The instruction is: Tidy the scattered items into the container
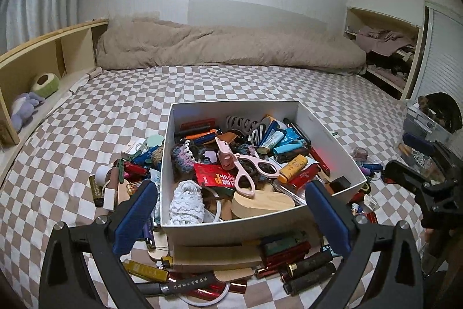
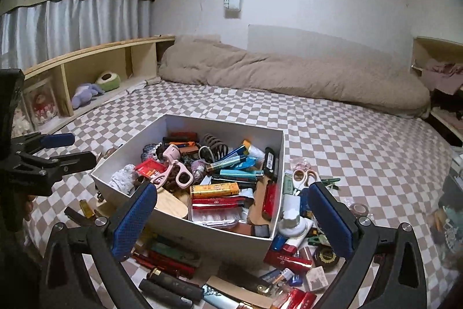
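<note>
Left tool (image 1: 231, 210) hangs wide apart, nothing between its blue pads, straddling the near wall of the white box (image 1: 327, 135) on the bed (image 1: 260, 86). My right tool (image 2: 231, 213) is spread just as wide and empty, over the box's near right corner. The box is heaped already; loose items ring it. I reckon the dark tubes (image 1: 309, 271) below the left tool come next: just beneath and right of it, long axis running left to right, so the left tool is nearer and must drop toward me.
</note>
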`<state>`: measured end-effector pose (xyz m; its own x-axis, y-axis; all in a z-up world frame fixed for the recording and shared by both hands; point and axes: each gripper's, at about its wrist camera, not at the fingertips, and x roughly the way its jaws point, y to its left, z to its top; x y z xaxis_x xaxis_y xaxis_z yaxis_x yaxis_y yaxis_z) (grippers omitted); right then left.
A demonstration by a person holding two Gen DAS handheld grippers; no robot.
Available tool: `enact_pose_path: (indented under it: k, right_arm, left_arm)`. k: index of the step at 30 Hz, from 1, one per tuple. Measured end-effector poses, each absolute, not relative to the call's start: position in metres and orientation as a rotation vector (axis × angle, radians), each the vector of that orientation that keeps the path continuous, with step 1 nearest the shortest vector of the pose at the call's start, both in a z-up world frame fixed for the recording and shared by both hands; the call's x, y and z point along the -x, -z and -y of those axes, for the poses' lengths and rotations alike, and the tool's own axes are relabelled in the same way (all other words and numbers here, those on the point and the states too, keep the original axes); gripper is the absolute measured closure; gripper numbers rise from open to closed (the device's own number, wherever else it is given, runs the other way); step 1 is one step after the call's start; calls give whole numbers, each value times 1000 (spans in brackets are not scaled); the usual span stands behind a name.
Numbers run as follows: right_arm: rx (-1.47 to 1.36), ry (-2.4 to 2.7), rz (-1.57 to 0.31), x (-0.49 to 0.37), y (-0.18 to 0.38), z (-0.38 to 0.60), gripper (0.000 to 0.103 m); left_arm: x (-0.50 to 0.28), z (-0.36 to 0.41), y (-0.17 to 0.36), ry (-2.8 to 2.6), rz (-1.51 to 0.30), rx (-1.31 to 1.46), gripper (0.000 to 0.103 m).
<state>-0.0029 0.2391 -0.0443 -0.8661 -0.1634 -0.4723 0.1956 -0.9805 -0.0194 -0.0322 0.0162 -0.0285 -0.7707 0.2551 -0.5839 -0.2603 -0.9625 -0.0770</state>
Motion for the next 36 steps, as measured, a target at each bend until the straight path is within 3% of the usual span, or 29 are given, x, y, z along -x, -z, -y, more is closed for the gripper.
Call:
enact_pose_path:
  k: [36]
  right_arm:
    - [-662,2948,-63,-52,77,-238,0]
  left_arm:
    - [-11,-6,68,-2743,-30,863,0]
